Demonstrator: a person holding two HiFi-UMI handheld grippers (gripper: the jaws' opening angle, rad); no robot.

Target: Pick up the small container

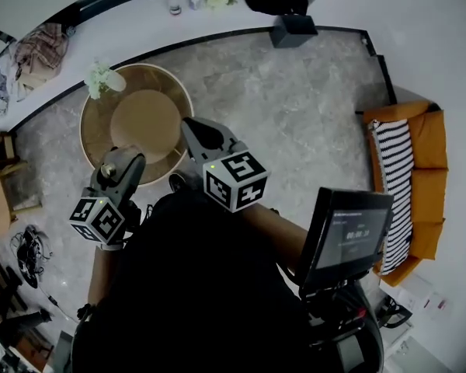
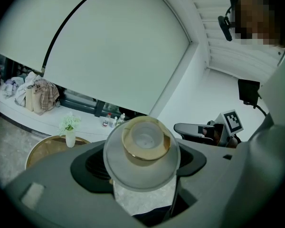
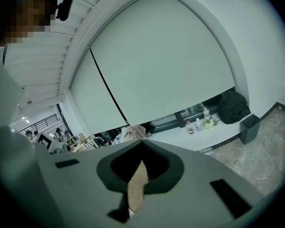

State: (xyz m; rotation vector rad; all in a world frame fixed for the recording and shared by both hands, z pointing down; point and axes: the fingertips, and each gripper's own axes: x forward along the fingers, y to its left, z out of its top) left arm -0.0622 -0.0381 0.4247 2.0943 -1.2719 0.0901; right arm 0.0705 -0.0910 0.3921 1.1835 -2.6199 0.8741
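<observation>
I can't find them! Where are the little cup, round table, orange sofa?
Small gold-rimmed white cup (image 2: 145, 140): left gripper view, inside bottom.
Round wooden table (image 1: 144, 123): head view, bare top.
Orange sofa (image 1: 429, 142): head view, cushion.

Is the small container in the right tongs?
No, the right tongs are shut on nothing; the small container sits in the left tongs.

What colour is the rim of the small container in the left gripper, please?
Gold, on a whitish small container; clearest in the left gripper view.
</observation>
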